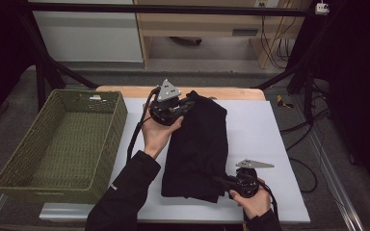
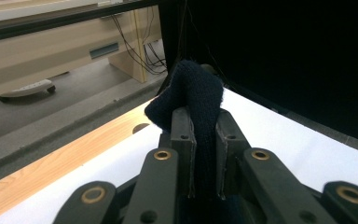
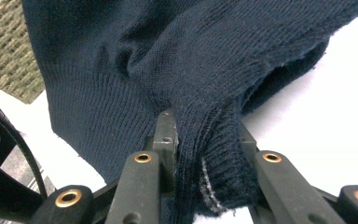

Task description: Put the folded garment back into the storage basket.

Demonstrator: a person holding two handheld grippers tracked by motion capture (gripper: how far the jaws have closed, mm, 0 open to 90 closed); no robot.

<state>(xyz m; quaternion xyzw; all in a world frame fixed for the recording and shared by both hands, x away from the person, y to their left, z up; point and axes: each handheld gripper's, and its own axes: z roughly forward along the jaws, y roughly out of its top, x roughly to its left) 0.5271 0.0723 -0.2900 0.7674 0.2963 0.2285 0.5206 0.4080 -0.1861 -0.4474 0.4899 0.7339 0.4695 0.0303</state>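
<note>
Both tongs clamped on the dark knit garment (image 1: 197, 144): left gripper (image 1: 183, 109) pinches its far end, right gripper (image 1: 224, 182) its near ribbed hem. Cloth stretched between them, folded lengthwise. Likely next: lift together toward wicker basket (image 1: 43, 187), left of both.

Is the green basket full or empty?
Empty. The high view looks straight down into the green basket and shows bare woven bottom. The dark sweater lies outside it on the white table.

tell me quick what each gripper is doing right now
Left gripper: shut on the far end of the dark sweater.
Right gripper: shut on the sweater's near ribbed edge.
</note>
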